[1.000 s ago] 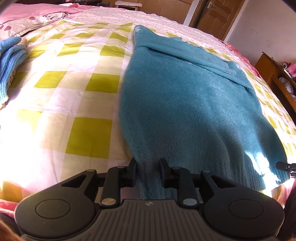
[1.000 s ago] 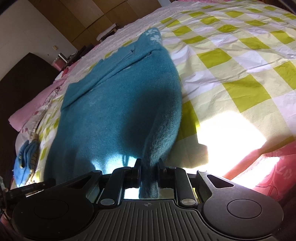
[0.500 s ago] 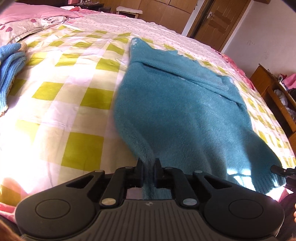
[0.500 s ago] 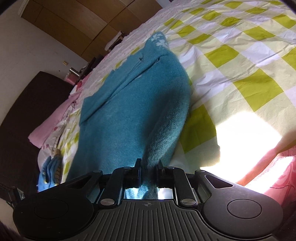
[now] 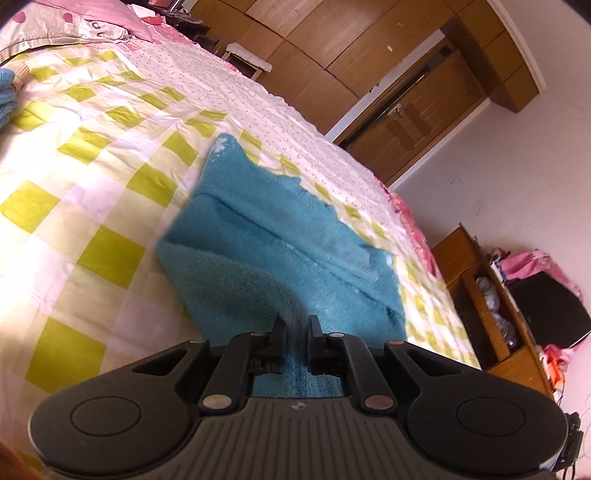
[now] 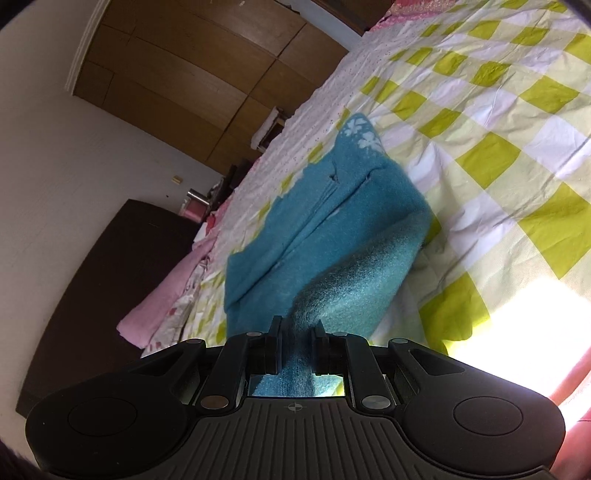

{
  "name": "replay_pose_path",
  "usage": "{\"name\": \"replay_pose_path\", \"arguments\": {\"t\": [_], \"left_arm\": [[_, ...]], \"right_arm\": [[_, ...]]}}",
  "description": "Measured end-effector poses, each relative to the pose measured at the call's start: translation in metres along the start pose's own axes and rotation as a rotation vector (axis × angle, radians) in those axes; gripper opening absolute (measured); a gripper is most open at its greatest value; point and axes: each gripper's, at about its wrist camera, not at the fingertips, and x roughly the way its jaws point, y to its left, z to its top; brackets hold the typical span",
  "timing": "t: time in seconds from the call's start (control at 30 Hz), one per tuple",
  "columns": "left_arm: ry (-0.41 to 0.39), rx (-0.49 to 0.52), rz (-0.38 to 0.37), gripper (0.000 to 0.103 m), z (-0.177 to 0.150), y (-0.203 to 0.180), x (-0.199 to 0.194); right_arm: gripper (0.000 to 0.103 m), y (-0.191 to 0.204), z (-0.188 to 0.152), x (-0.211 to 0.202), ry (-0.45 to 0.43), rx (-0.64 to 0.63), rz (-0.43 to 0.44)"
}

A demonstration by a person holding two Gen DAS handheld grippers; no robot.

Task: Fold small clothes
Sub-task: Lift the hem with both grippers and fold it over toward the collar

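Observation:
A fuzzy teal sweater [image 5: 280, 236] lies on a bed with a yellow-and-white checked sheet [image 5: 96, 184]. Its near hem is lifted off the sheet and curls up toward both cameras. My left gripper [image 5: 295, 325] is shut on the hem's left corner, with fabric pinched between the fingers. My right gripper [image 6: 297, 326] is shut on the hem's right corner of the sweater [image 6: 332, 229] in the same way. The far part, with a white flower pattern [image 6: 360, 138] at one tip, still rests flat on the sheet [image 6: 498, 110].
A blue knitted garment [image 5: 7, 92] lies at the bed's left edge, pink pillows [image 5: 74, 18] beyond it. Wooden wardrobes and a door [image 5: 406, 122] stand past the bed, a wooden shelf unit [image 5: 491, 302] at its right. A dark headboard [image 6: 96, 280] and pink bedding [image 6: 162, 295] show left.
The left gripper's jaws closed on the hem. Both grippers rose and tilted, lifting the sweater's near edge off the bed so the lower half now curls up over the rest.

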Motion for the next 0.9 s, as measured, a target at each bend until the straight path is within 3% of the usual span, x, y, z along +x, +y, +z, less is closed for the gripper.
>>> {"name": "replay_pose_path", "arguments": {"t": [0.4,0.9], "left_arm": [[-0.081,-0.076,-0.113,0.015,0.055,-0.002,0.036],[-0.137,-0.124,-0.151,0.015,0.103,0.011,0.104]], "right_arm": [[0.014,0.016,0.050,0.041,-0.089,0.065,0.103],[0.014,0.008,0.106,0.100,-0.145,0.081,0.094]]}}
